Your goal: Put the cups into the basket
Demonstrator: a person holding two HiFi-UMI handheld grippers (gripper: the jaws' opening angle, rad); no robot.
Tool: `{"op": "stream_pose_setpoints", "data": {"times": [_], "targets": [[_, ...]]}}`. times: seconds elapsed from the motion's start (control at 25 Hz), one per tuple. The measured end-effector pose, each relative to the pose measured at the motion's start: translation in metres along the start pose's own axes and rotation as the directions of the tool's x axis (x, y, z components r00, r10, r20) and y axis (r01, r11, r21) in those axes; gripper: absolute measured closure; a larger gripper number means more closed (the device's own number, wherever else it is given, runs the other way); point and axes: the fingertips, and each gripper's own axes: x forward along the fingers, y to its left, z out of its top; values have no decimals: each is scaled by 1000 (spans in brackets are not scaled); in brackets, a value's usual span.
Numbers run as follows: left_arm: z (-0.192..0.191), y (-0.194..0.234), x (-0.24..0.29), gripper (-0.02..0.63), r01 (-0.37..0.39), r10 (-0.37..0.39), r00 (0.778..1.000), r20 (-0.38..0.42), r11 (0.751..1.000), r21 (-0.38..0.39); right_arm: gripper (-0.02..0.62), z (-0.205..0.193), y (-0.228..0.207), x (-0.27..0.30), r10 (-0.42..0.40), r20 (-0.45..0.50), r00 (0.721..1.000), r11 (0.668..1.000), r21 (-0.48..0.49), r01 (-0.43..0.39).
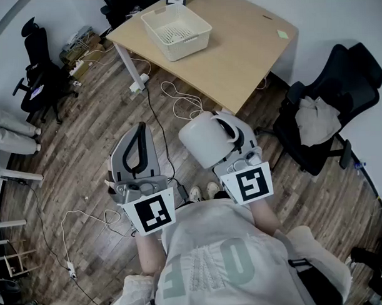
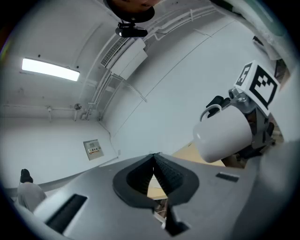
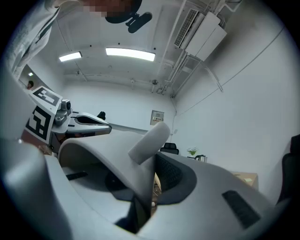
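Head view: one cup [image 1: 203, 141], one basket [image 1: 176, 30] and one desk [image 1: 253, 43] are showing. So are two tools, the left hand-held gripper [image 1: 140, 130] and the right hand-held gripper [image 1: 231, 133]. The basket is sitting on the desk, well apart from the cup.

Left gripper view: the left hand-held gripper is keeping its jaws together, empty, with the cup hanging to its right.

Right gripper view: the right hand-held gripper is clamping the cup's wall.

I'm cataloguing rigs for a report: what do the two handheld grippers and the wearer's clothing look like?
The left gripper and right gripper have rounded light grey shells with black ribbed jaw pads. Each carries a white cube printed with black square markers. The person wears a pale top with large lettering.
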Motion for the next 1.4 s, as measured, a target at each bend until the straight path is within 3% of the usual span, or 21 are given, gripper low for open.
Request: {"op": "stream_pose_setpoints", "data": {"times": [0.4, 0.76, 0.96, 1.2, 1.4], "targets": [[1, -8, 3, 597, 8, -8, 1000, -16, 1000, 20, 561, -5, -5, 2, 26, 2, 1000, 1000, -14, -26], [12, -25, 31, 597, 0, 2, 999, -42, 999, 45, 561, -14, -37, 4, 38, 21, 999, 999, 34, -39], [17, -43, 47, 597, -5, 5, 999, -35, 1000, 17, 561, -24, -55, 7, 59, 14, 998, 998, 21, -59], [4, -53, 64, 597, -7, 9, 997, -73, 1000, 17, 561, -36, -74, 19, 68, 2, 998, 996, 61, -68], [-26, -38, 94, 597, -11, 8, 997, -82, 999, -32, 561, -56, -80, 55, 58, -30, 998, 996, 76, -56]]}}
